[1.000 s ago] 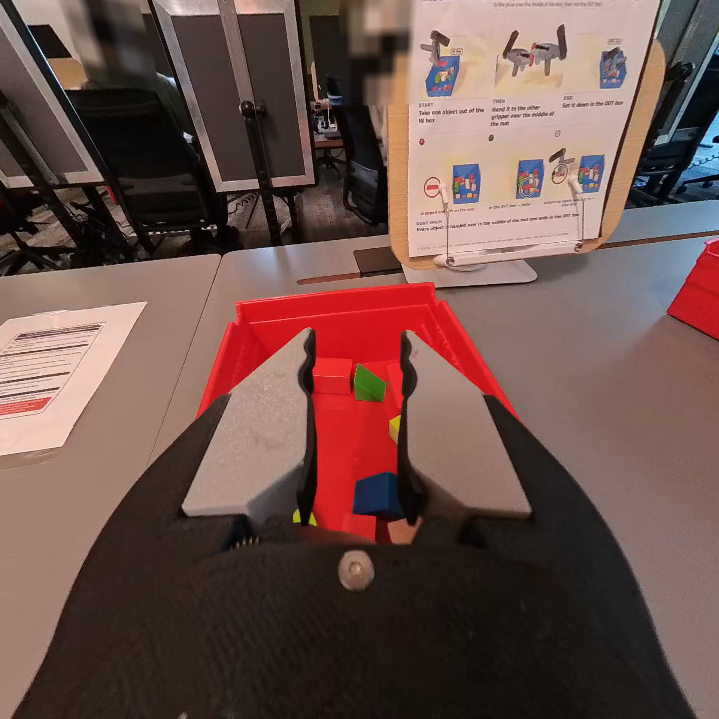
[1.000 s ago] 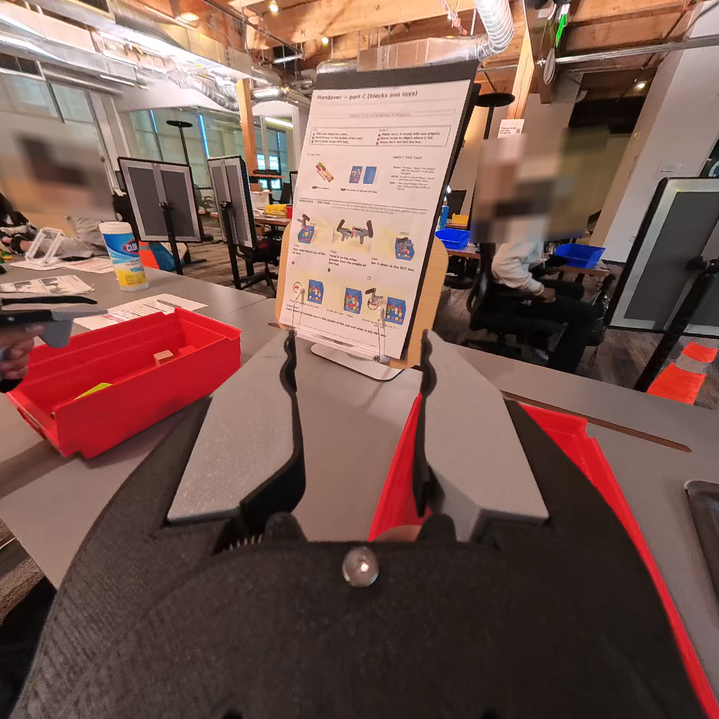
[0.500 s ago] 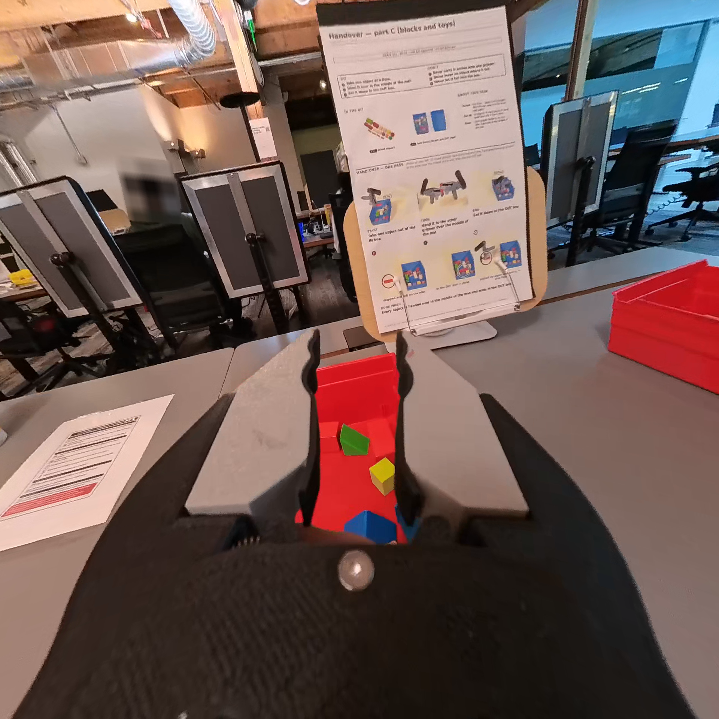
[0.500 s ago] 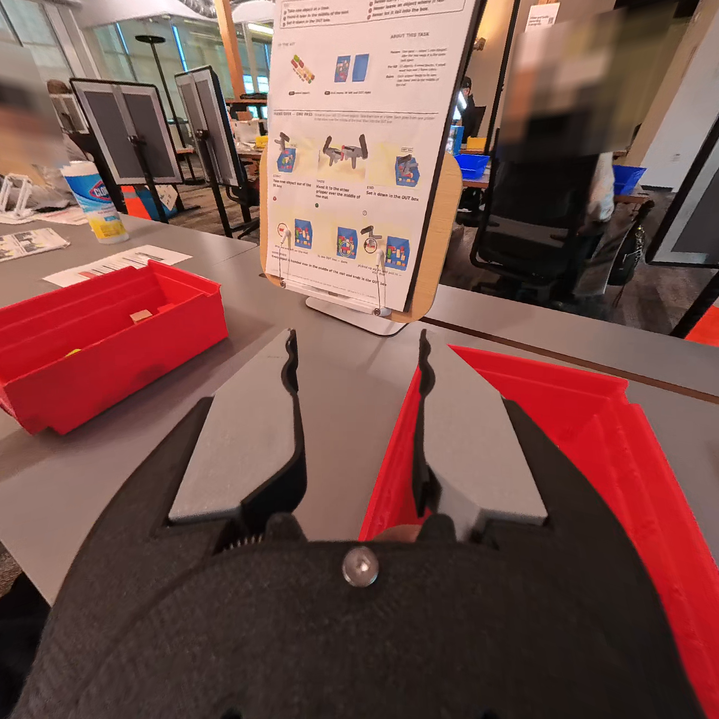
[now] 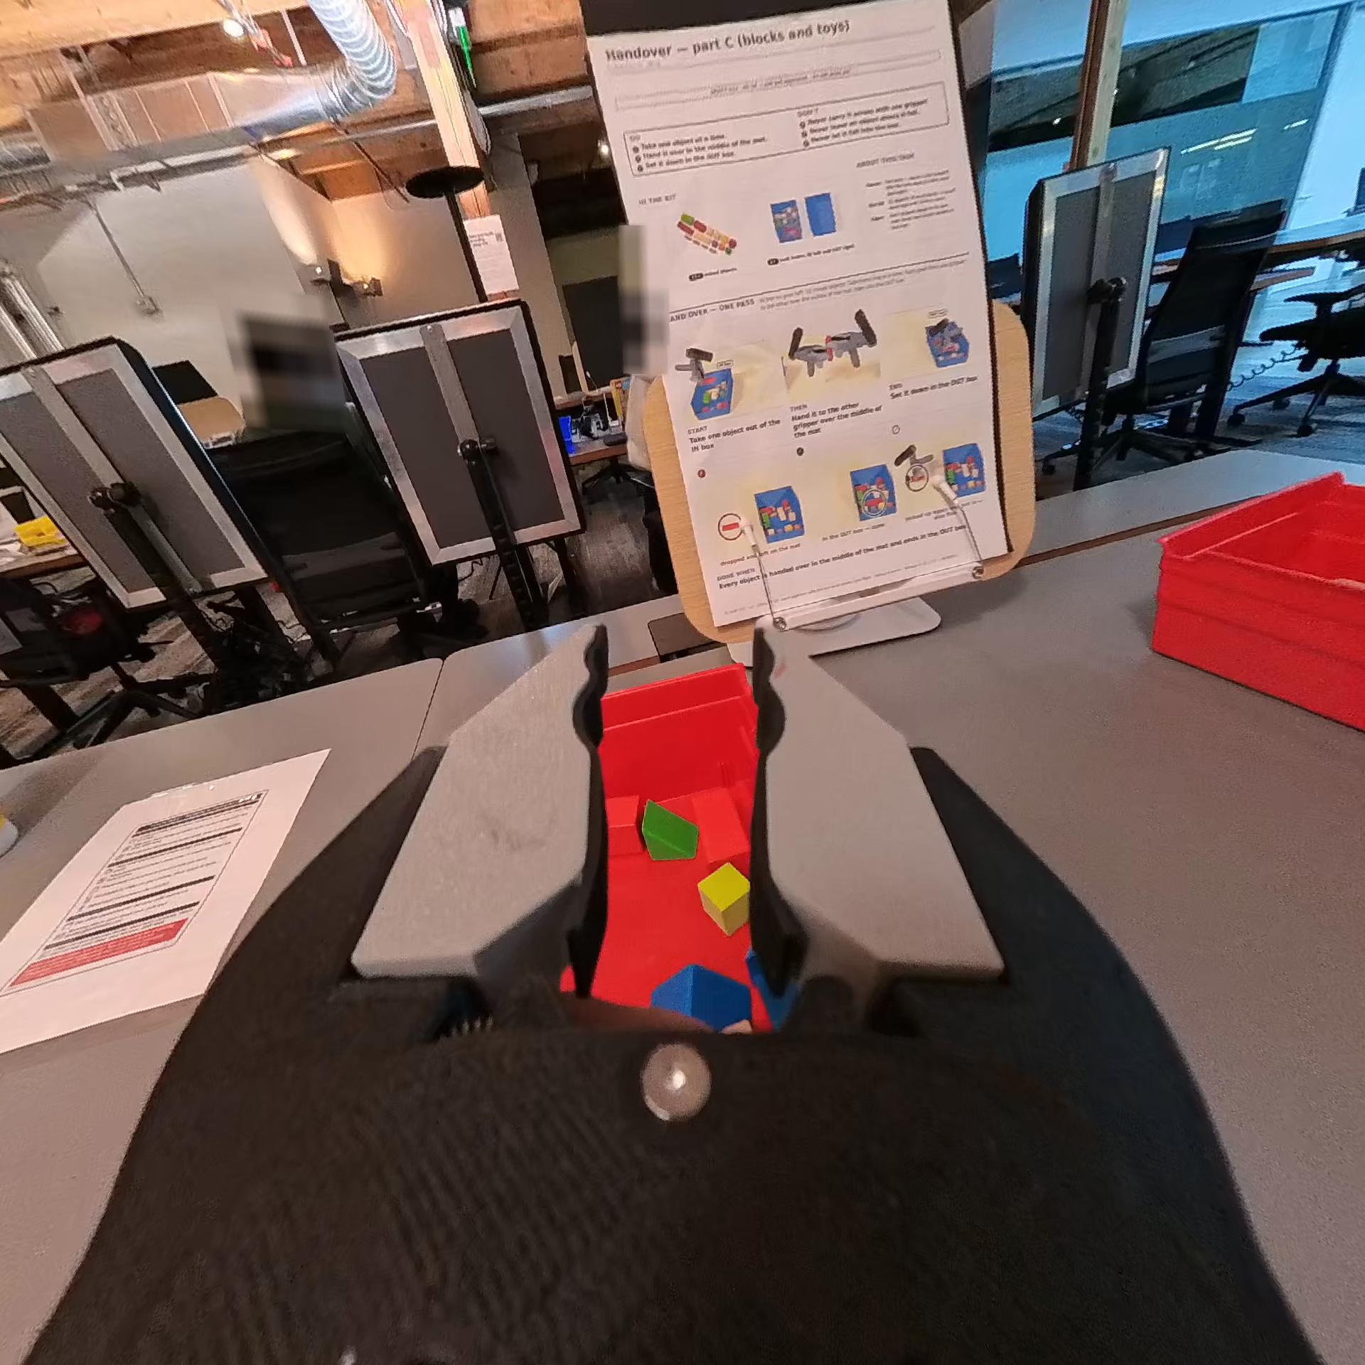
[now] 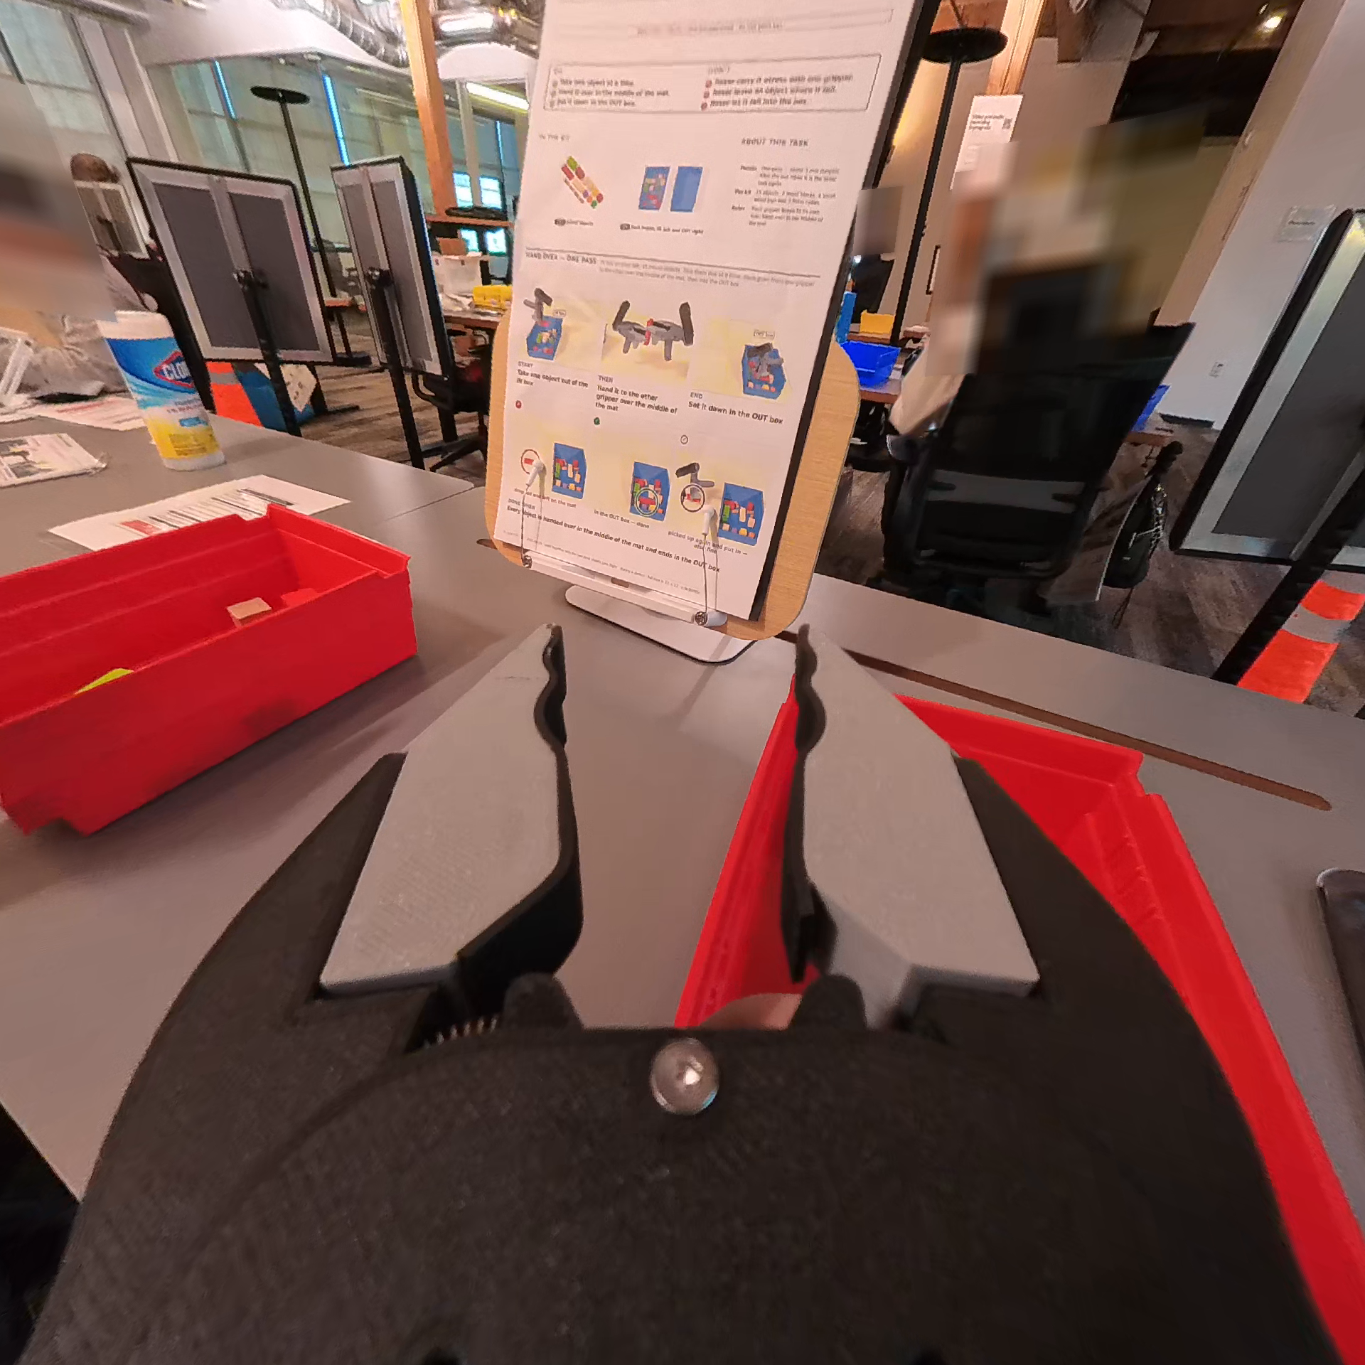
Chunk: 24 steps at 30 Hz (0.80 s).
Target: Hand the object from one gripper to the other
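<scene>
My left gripper (image 5: 678, 650) is open and empty, held above a red bin (image 5: 676, 709). Between its fingers I see a green wedge block (image 5: 668, 831), a yellow cube (image 5: 725, 897), a blue block (image 5: 702, 997) and a red block (image 5: 620, 823) lying in the bin. My right gripper (image 6: 676, 650) is open and empty over the grey table, with its right finger above the left wall of a second red bin (image 6: 1108, 812). The first bin also shows in the right wrist view (image 6: 185, 665), holding a tan block (image 6: 247, 609). Neither gripper shows in the other's view.
An instruction sheet on a wooden stand (image 5: 798, 332) stands at the table's far edge, between the bins. A printed paper (image 5: 133, 886) lies left of the first bin. A wipes canister (image 6: 166, 391) stands far left. Chairs and panels stand beyond the table. The tips of one gripper are about 45 centimetres away from the tips of the other.
My left gripper has tilted up and drawn back, so the bin sits lower in its view. My right gripper has moved closer to the stand. Both stay open and empty.
</scene>
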### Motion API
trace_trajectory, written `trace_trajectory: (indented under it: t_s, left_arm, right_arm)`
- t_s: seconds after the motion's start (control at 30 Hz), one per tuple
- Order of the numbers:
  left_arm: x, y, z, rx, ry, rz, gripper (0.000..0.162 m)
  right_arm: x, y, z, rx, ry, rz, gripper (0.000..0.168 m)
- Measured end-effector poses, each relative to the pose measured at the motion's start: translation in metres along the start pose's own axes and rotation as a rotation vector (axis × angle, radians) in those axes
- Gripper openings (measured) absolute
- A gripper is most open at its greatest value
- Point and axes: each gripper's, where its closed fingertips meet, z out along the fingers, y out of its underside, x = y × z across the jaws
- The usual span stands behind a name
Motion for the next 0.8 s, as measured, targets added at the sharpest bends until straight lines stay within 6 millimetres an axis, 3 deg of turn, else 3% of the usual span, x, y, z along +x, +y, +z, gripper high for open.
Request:
trace_trajectory:
  t_s: [0.8]
  left_arm:
    - [0.0025, -0.0002, -0.0001, -0.001, 0.009, 0.003, 0.037]
  right_arm:
    - [-0.0077, -0.0048, -0.0034, 0.02, -0.026, -0.003, 0.061]
